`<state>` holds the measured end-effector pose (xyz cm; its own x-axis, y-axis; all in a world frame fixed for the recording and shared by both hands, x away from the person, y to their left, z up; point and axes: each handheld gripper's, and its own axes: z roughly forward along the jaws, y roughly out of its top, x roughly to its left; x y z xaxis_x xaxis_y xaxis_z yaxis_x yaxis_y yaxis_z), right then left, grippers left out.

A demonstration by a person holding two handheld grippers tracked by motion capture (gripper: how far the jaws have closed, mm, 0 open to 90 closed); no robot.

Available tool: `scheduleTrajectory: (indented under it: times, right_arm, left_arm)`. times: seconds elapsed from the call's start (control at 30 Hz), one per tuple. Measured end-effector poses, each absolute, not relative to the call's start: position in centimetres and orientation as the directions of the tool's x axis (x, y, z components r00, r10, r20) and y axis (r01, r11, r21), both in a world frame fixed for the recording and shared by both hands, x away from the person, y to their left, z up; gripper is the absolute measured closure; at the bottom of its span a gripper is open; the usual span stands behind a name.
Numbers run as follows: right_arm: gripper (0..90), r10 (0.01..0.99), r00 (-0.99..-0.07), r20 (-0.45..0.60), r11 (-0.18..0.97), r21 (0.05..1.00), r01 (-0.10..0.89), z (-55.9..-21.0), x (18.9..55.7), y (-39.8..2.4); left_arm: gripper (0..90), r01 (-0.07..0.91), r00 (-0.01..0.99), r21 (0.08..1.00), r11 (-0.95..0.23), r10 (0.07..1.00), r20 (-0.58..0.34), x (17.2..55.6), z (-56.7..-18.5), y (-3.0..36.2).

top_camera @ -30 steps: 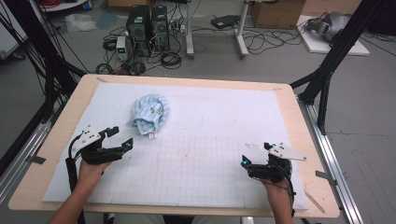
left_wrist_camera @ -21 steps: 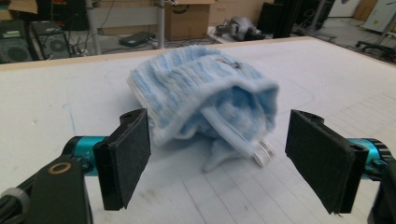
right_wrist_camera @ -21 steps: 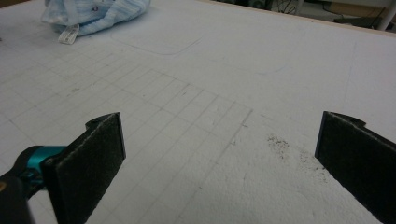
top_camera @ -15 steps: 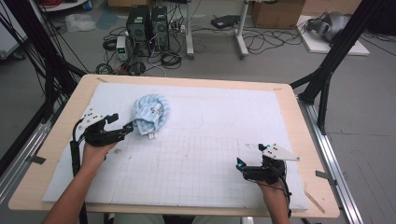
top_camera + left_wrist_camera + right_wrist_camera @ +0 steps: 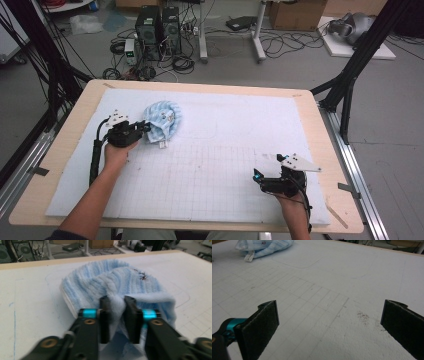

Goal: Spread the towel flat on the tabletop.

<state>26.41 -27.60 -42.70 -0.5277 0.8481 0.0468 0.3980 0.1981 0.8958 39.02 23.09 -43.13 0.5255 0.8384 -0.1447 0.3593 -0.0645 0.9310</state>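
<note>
Nearest the person, the right gripper rests low over the near right part of the white gridded mat, held by the right hand. In the right gripper view its jaws stand wide apart with nothing between them, only bare mat with faint grid lines and a few dark specks. Farther in and to the left, the left hand holds the left gripper level above the mat, pointing toward the light blue ribbed towel. The left gripper view shows the jaws have just been closing and are now clenched on a fold of the towel's near edge, the cloth bunched up between the two black pads. The towel lies crumpled in a loose heap on the far left part of the mat, with a small white label sticking out at its near side; the label is also visible at the far corner of the right gripper view. The mat lies on a wooden table. Beyond the table's far edge, computer towers and loose cables sit on the grey floor.
</note>
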Motion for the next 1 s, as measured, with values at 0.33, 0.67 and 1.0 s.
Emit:
scheduleTrajectory:
  times: [0.33, 0.67, 1.0]
  right_arm:
    - [0.7, 0.850, -0.524, 0.053, 0.194, 0.894, 0.404, -42.7, 26.4, -27.5]
    - [0.7, 0.851, -0.523, 0.053, 0.192, 0.894, 0.405, -42.7, 26.3, -27.3]
    - [0.7, 0.850, -0.523, 0.060, 0.188, 0.893, 0.408, -42.8, 26.4, -27.3]
  left_arm:
    - [84.1, 0.263, 0.591, 0.965, -0.007, 0.792, -0.155, 37.7, -40.0, 23.6]
    - [84.0, 0.190, 0.754, 0.979, -0.077, 0.650, -0.095, 36.4, -36.1, 20.1]
    - [84.0, 0.166, 0.876, 0.975, -0.151, 0.477, -0.075, 35.5, -35.5, 12.6]
